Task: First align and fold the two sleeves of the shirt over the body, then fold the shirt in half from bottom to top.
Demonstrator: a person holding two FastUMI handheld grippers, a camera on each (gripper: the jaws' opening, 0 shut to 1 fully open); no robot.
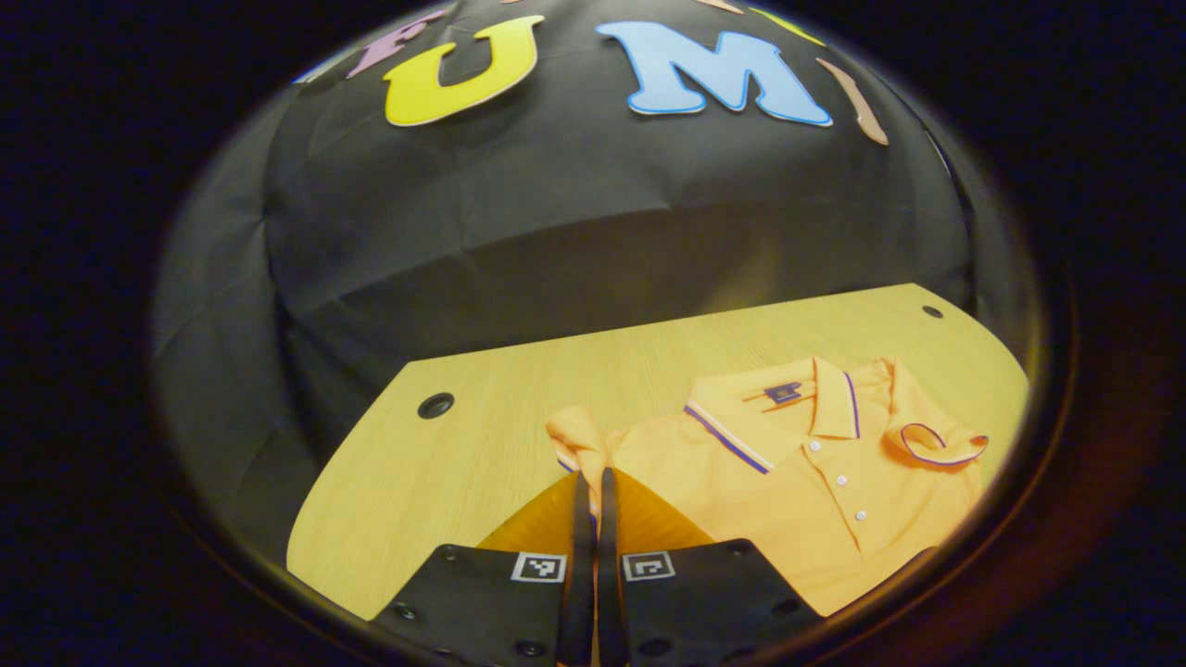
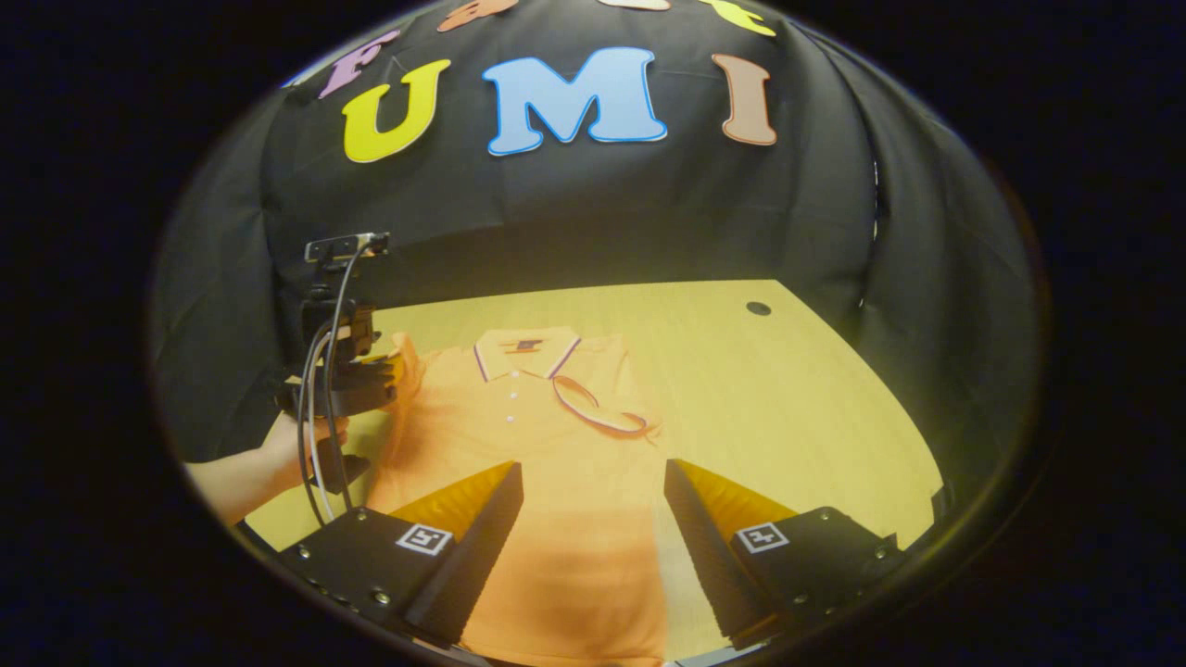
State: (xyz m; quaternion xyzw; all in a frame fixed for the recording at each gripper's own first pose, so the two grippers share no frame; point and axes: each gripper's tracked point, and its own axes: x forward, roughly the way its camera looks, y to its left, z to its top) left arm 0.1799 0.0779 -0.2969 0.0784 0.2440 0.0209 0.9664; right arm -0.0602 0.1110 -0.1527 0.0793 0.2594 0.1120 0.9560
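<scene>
Shirt point(image 1: 815, 500), an orange polo with a striped collar point(image 1: 741, 431), lies flat on the wooden table point(image 1: 445, 463), its collar toward the black cloth wall at the back. In the right gripper view the same shirt point(image 2: 556, 482) stretches from the collar point(image 2: 526, 354) down toward the near edge of the table point(image 2: 788, 408), buttons running down the placket. One sleeve point(image 2: 602, 408) is already folded over the chest, its striped cuff lying just beside the placket. In the left gripper view that folded sleeve point(image 1: 931, 440) sits on the far side of the shirt, while the other sleeve point(image 1: 576, 435) lies right in front of the left gripper point(image 1: 593, 491). Its two fingers stand pressed together with a thin strip of orange cloth showing between them, so they look clamped on the sleeve's edge. From the right gripper view the left gripper point(image 2: 357, 389) is at the shirt's side, held by a hand point(image 2: 287, 449). The right gripper point(image 2: 593, 477) hovers above the lower body of the shirt, its fingers spread wide apart and holding nothing
</scene>
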